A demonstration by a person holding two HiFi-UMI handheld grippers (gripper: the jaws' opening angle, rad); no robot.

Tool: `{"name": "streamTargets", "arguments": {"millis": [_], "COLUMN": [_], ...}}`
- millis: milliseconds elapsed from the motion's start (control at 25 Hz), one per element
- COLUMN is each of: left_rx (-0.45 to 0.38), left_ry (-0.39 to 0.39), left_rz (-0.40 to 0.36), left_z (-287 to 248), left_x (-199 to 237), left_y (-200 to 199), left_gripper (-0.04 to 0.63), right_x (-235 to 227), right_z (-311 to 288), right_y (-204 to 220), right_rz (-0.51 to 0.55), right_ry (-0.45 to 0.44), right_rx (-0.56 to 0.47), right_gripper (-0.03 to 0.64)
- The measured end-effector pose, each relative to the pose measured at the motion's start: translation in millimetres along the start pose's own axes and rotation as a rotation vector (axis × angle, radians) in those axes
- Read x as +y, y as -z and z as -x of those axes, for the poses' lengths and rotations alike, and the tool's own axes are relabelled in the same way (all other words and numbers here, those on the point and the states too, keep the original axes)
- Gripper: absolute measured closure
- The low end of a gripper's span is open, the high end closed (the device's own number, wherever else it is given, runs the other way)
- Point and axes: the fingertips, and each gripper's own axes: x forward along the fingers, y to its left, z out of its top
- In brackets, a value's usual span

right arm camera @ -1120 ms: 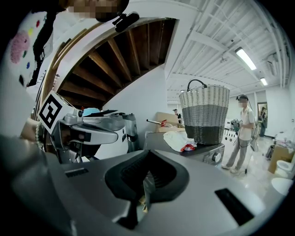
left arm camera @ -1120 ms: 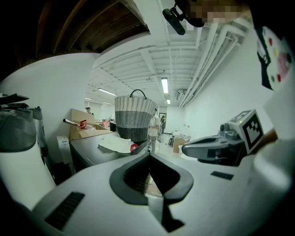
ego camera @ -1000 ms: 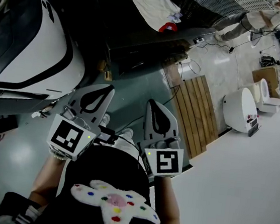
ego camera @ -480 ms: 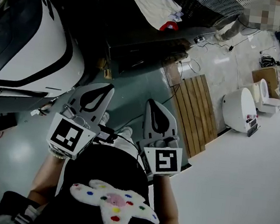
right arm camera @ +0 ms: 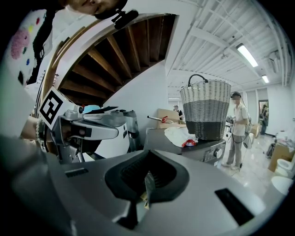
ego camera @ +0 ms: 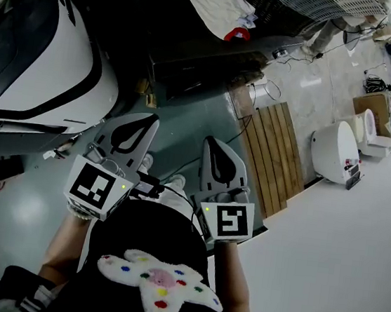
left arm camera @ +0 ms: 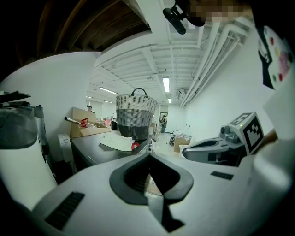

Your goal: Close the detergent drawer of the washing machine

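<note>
The washing machine (ego camera: 193,56) is the dark grey box ahead of me, with a white cloth (ego camera: 214,2) and a woven basket (right arm camera: 206,108) on its top. Its front panel with a dial (right arm camera: 215,156) shows in the right gripper view; I cannot make out the detergent drawer. My left gripper (ego camera: 145,119) and right gripper (ego camera: 210,141) are held side by side at my waist, well short of the machine. Both are shut with nothing in them. The left gripper view has the machine (left arm camera: 92,150) beyond the closed jaw tips (left arm camera: 148,154).
A large white and black device (ego camera: 49,77) stands close on the left. A wooden slat mat (ego camera: 273,154), a white toilet (ego camera: 372,131) and a white round unit (ego camera: 334,151) lie to the right. A person (right arm camera: 237,129) stands beside the machine. Cables trail on the floor (ego camera: 320,61).
Both grippers stay almost where they were, still shut. The person at the far back right has shifted a little.
</note>
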Motion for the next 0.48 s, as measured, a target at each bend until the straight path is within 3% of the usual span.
{"name": "streamTargets", "arguments": {"millis": [480], "left_rx": [0.004], "left_ry": [-0.001], "left_rz": [0.003], "left_z": [-0.7], "left_x": [0.2], "left_y": [-0.3], "left_gripper": [0.586], "right_x": [1.1], "right_z": [-0.4], "right_y": [2.4], "right_rz": [0.005], "right_ry": [-0.007], "right_rx": [0.007], "right_gripper": [0.612]}}
